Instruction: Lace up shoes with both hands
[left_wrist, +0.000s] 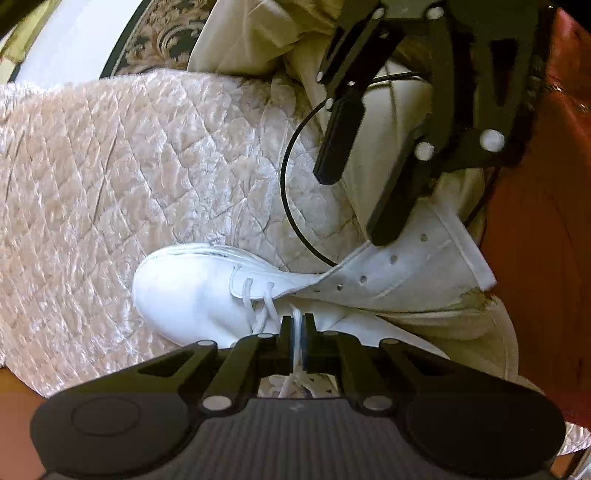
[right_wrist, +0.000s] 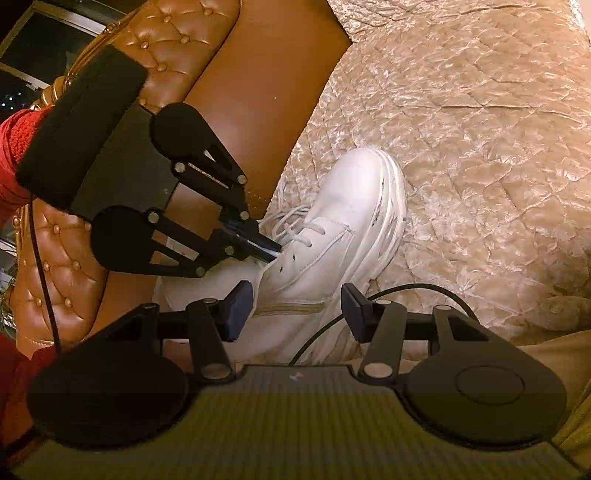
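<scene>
Clamped in my left fingers is the white lace, my right fingers gape empty over the boot near the quilted bed's edge; I reckon only the lowest eyelets are threaded.

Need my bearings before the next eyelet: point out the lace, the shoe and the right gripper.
lace (left_wrist: 296, 332), left wrist view, strand pinched between the fingers.
shoe (left_wrist: 184, 288), left wrist view, toe cap.
right gripper (right_wrist: 297, 308), right wrist view, open gap midway between fingertips.

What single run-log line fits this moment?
left gripper: shut on lace | right gripper: open, empty, above boot | eyelets: mostly unlaced
</scene>
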